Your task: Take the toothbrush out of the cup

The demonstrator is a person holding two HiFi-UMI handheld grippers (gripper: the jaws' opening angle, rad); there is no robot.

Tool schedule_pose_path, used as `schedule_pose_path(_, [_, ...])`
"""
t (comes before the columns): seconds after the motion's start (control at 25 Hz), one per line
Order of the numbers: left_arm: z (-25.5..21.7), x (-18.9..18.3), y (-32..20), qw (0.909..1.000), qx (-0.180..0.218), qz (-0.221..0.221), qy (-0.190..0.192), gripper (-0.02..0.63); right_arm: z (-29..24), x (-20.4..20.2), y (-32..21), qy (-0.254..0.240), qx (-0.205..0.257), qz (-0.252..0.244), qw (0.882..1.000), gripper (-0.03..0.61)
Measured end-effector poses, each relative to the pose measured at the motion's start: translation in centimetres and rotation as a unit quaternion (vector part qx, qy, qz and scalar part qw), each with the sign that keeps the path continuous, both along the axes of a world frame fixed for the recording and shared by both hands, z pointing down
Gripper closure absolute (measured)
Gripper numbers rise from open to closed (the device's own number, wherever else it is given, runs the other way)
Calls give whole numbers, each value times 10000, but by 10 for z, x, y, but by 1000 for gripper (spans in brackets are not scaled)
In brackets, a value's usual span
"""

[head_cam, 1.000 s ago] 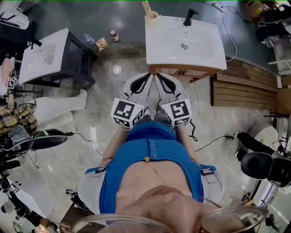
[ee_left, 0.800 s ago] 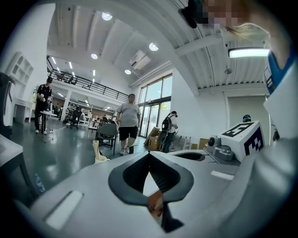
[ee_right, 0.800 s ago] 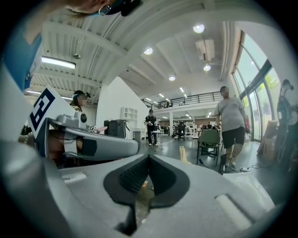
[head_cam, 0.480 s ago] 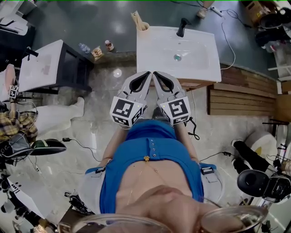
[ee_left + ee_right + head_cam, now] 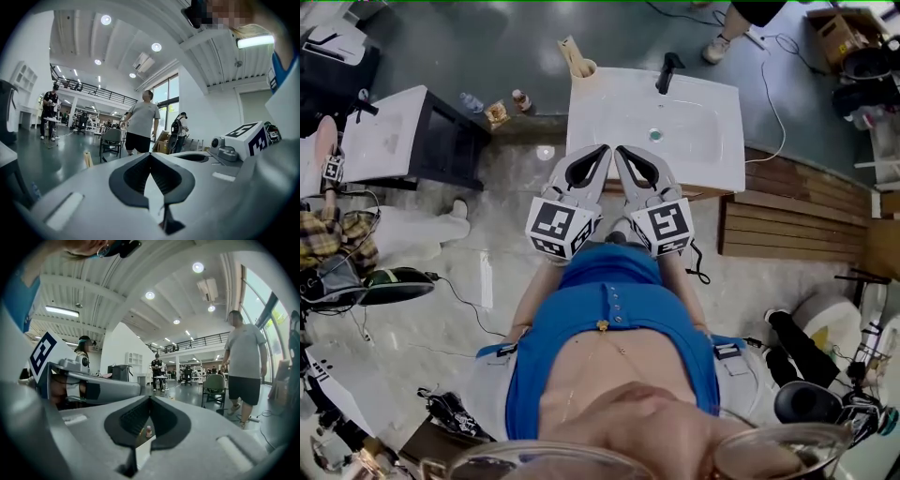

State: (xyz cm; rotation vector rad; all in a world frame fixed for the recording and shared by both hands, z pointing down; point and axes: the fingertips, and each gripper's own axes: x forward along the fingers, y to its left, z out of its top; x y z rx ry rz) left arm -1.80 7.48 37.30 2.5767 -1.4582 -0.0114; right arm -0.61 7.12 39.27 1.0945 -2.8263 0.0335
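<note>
Held side by side at near edge of washbasin (image 5: 703, 141): left gripper (image 5: 598, 157), right gripper (image 5: 625, 157), both closed, nothing gripped; toothbrush (image 5: 569, 50) is seen in cup (image 5: 586, 69) at far-left corner

No legible text, brand, number or sign in any view.
- Left white marker cube (image 5: 564, 228), right white marker cube (image 5: 667, 227): black square code patterns only, no letters or digits.
- Small bottle with pale label (image 5: 520, 99) on grey floor: label too small to read.
- Brown cardboard box (image 5: 836, 30): markings too small to read.
</note>
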Motion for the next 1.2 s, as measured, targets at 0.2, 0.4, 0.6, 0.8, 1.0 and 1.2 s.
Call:
schedule_pose_path(0.2, [3,6,-15,9997,-31,-227,-9,612,4,12,-16,-26,-28,-98,9999,575])
schedule_pose_path(0.4, [7,-1,-31,9994,-94,-320,8,612,10,4,-33,-40,-113,-209,9997,575])
schedule_pose_path(0.6, [14,-18,-50,9993,-169,-319,-3,612,13,-14,-54,-29,-111,-219,9997,575])
schedule_pose_path(0.8, [16,-37,-79,9998,-182,-85,64,612,15,-25,-78,63,-86,73,9999,575])
schedule_pose_path(1.0, [13,-49,-114,9996,-106,230,131,612,13,-39,-107,47,-23,332,9994,576])
schedule_pose_path(1.2, [20,-66,-139,9986,-165,489,113,612,18,-64,-136,63,-35,449,9990,575])
